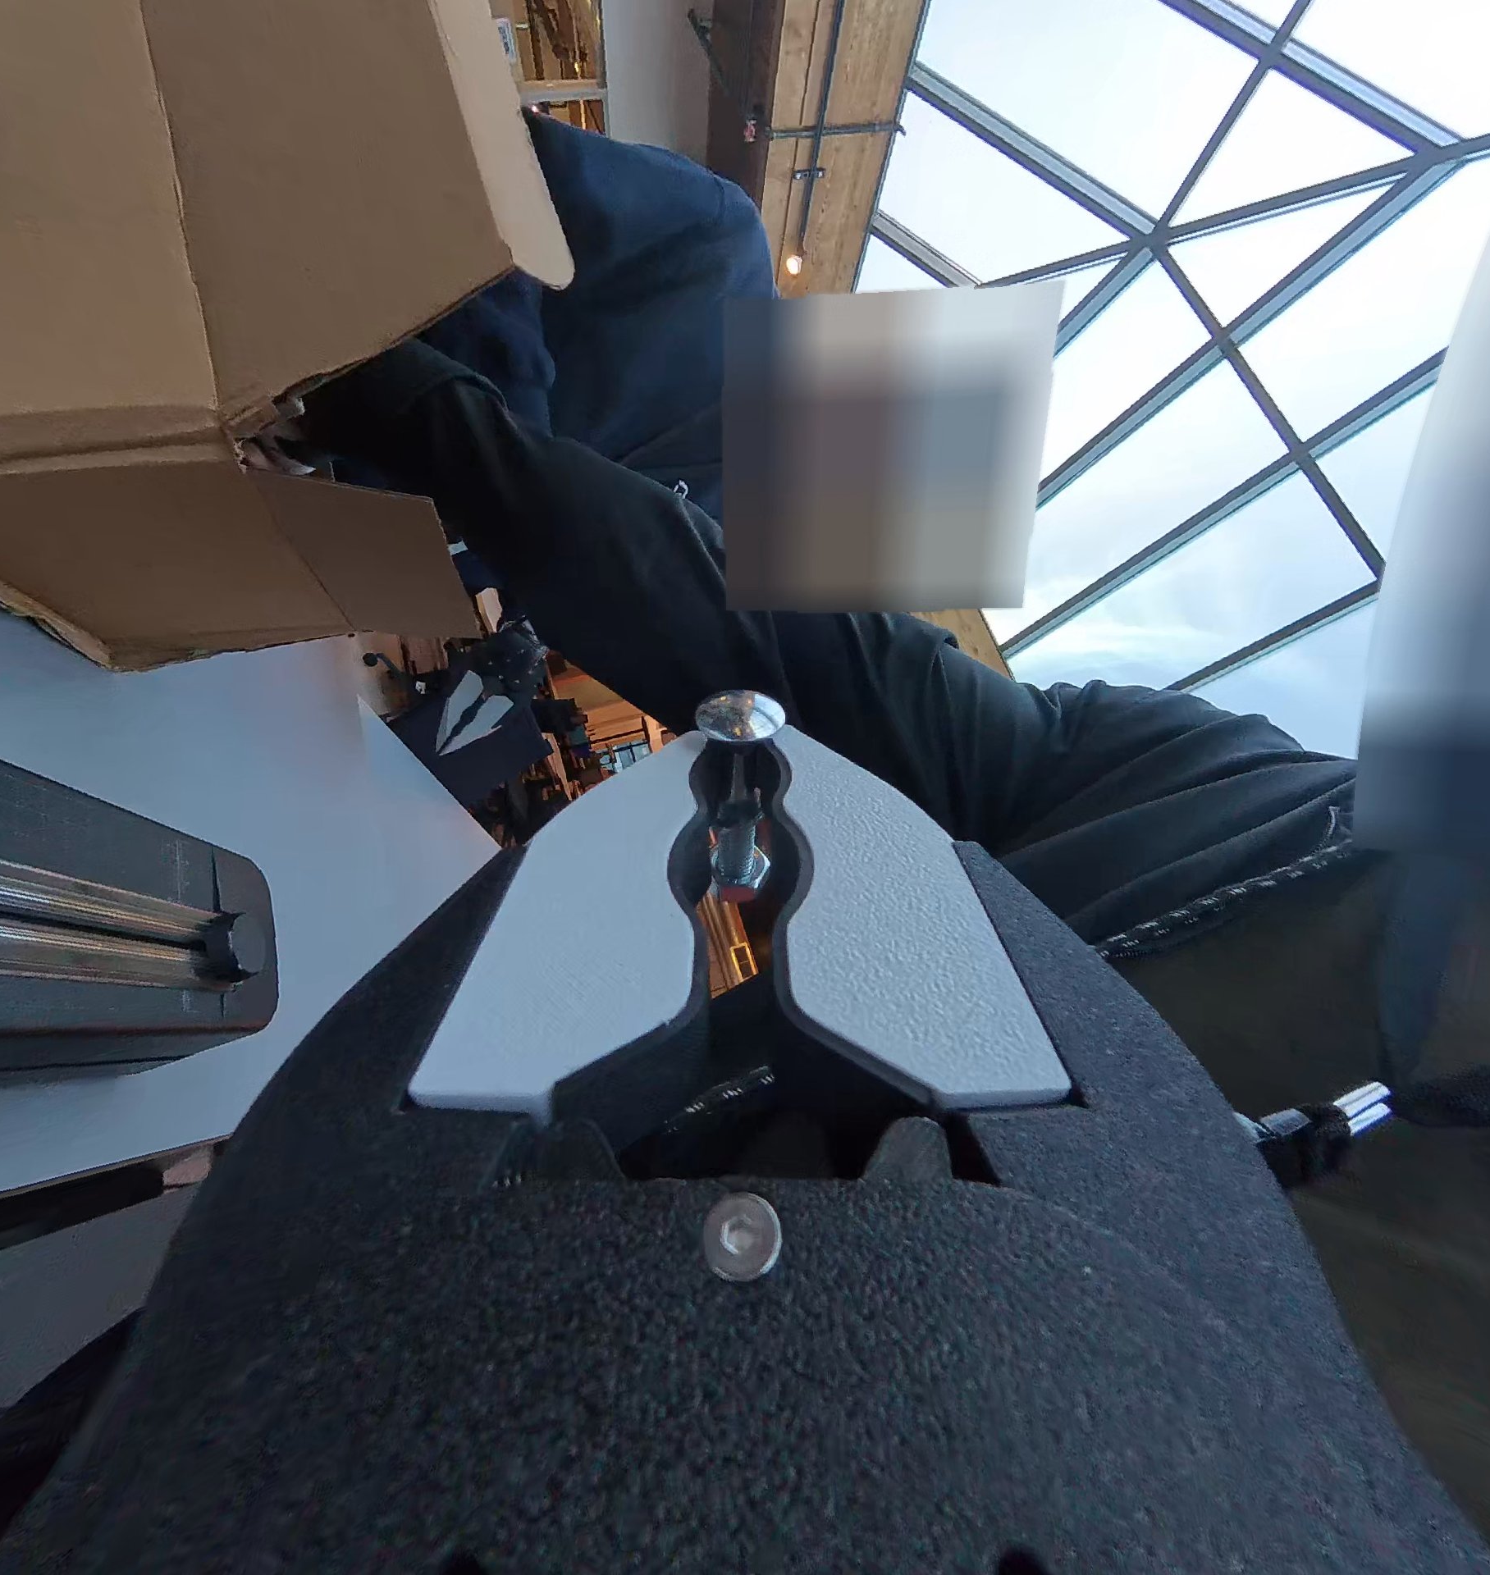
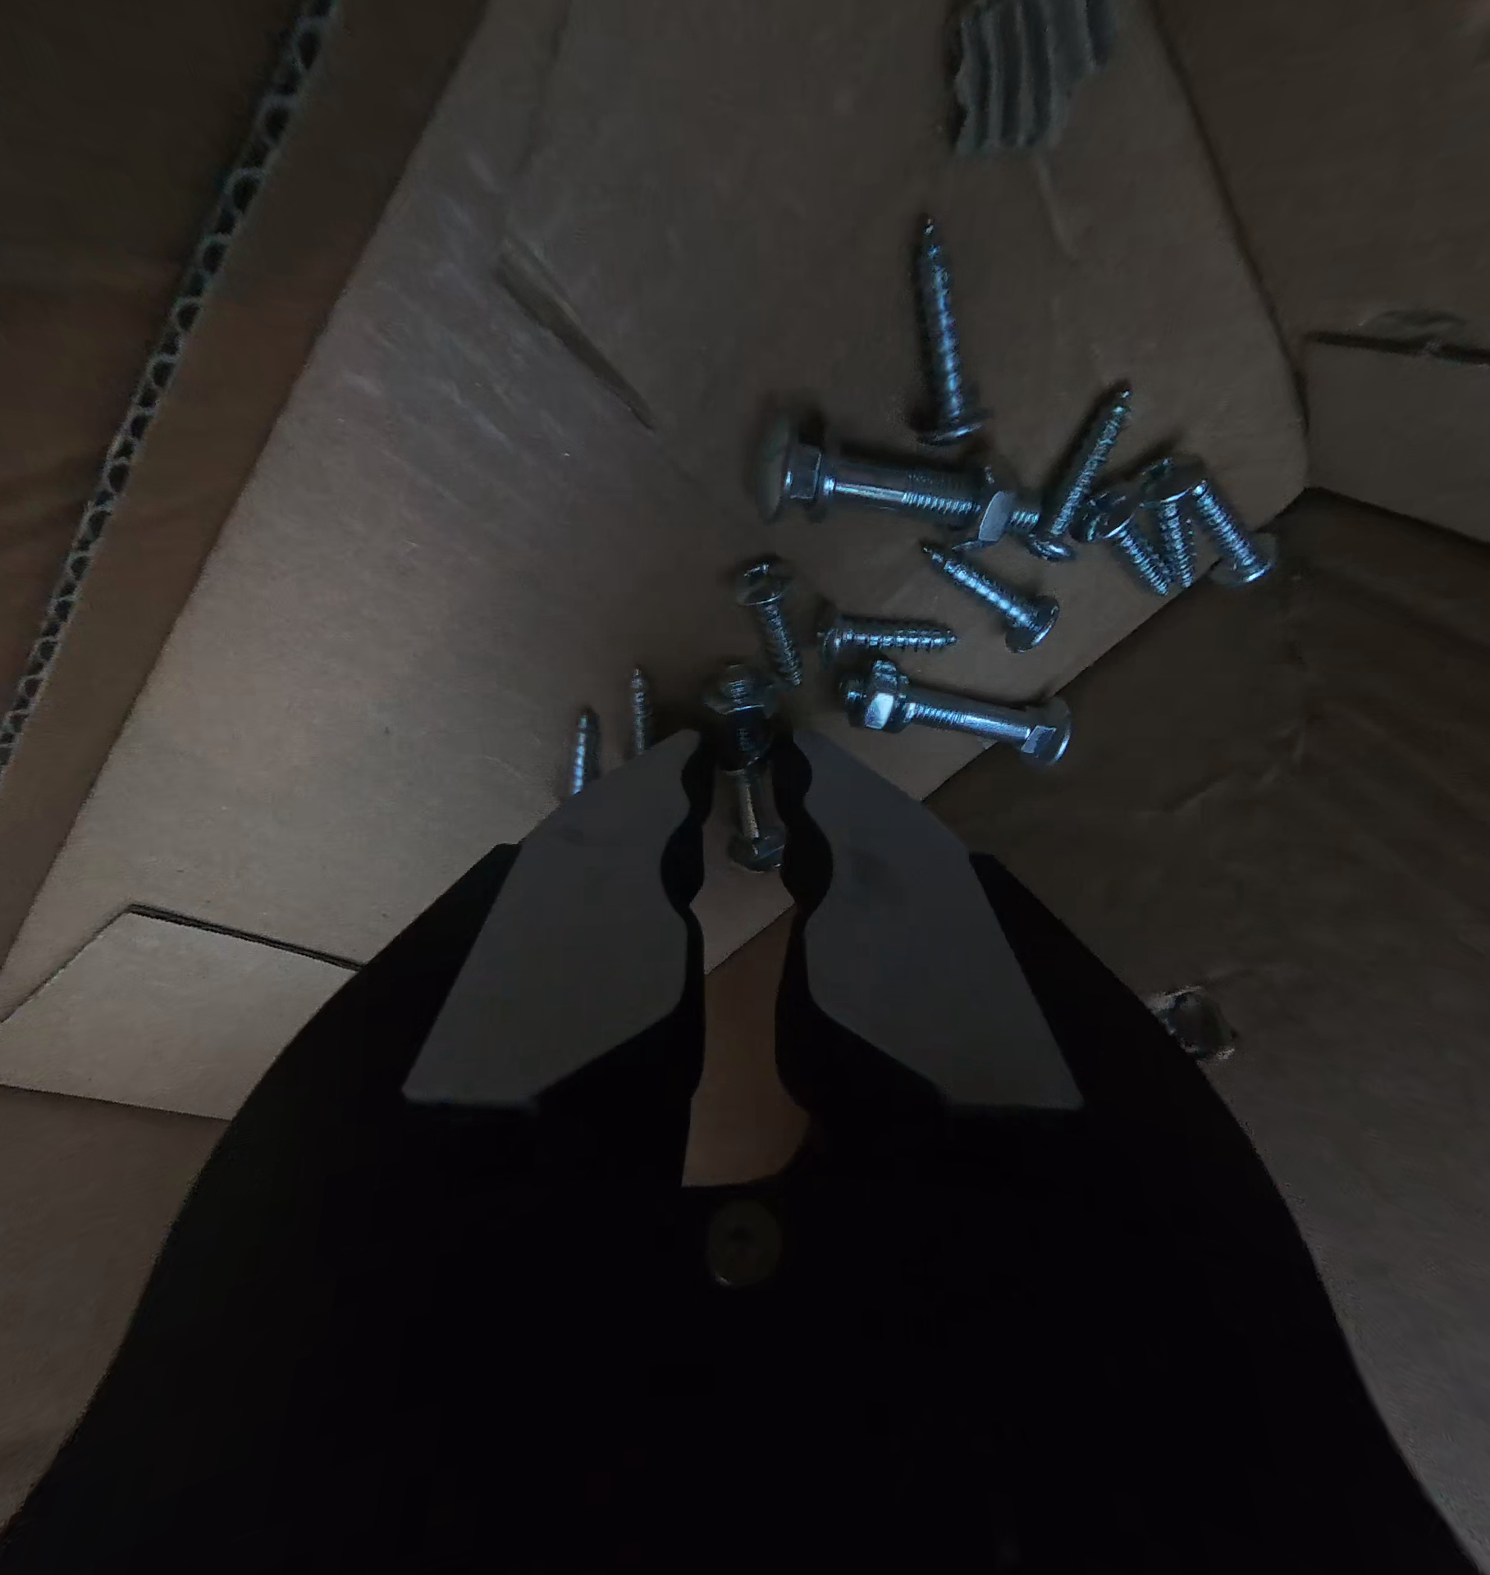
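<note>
Deep inside the cardboard box (image 2: 486,528), walls and flaps crowd the right gripper (image 2: 746,750) on every side, with open floor only to its left. Loose screws (image 2: 946,332) and bolts (image 2: 895,490) are scattered ahead and to the right across the bottom. Its fingers are narrowly parted around a nutted bolt (image 2: 750,767); whether they pinch it, I can't tell. Outside, the left gripper (image 1: 737,767) tilts up toward a glass roof, clamped on a round-headed bolt (image 1: 735,724) with its head poking past the tips, a hex nut (image 1: 737,869) on its thread between the fingers. Beside it, a dark-sleeved arm (image 1: 571,511) reaches into the box above the white table (image 1: 213,767).
</note>
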`<state>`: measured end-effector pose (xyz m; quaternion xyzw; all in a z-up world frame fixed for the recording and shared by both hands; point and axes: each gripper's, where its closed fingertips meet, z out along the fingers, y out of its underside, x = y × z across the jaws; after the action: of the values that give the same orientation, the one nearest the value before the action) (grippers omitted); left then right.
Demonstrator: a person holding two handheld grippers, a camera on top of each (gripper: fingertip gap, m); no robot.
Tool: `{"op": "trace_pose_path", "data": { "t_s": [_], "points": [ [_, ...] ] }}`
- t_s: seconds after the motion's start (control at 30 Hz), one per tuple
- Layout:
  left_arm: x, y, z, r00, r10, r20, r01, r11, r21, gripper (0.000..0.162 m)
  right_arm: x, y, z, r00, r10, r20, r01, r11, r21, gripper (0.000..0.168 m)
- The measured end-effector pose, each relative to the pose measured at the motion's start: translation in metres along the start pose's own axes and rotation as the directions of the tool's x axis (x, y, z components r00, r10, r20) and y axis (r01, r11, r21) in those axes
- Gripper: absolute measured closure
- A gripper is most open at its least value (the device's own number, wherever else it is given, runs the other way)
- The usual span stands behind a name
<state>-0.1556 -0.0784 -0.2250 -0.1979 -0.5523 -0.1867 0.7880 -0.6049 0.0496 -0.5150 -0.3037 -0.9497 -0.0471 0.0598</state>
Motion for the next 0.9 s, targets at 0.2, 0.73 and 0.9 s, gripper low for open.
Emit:
{"op": "trace_pose_path", "data": {
  "t_s": [0.2, 0.73, 0.9],
  "points": [
    [0.001, -0.005, 0.0, 1.0, 0.002, -0.006, -0.001, 1.0, 0.023, 0.153, -0.009, 0.01, -0.002, 0.994, 0.11, -0.011, -0.111, 0.992, -0.066, 0.155],
    [0.021, -0.003, 0.008, 0.997, 0.052, -0.053, -0.053, 0.999, -0.012, 0.154, -0.087, 0.065, -0.126, 0.949, 0.19, 0.25, -0.281, 0.869, 0.407, 0.154],
    [0.025, 0.007, 0.005, 0.997, 0.052, -0.054, -0.054, 0.998, -0.034, 0.154, -0.102, 0.083, -0.187, 0.921, 0.144, 0.362, -0.346, 0.727, 0.593, 0.154]
  ]
}}
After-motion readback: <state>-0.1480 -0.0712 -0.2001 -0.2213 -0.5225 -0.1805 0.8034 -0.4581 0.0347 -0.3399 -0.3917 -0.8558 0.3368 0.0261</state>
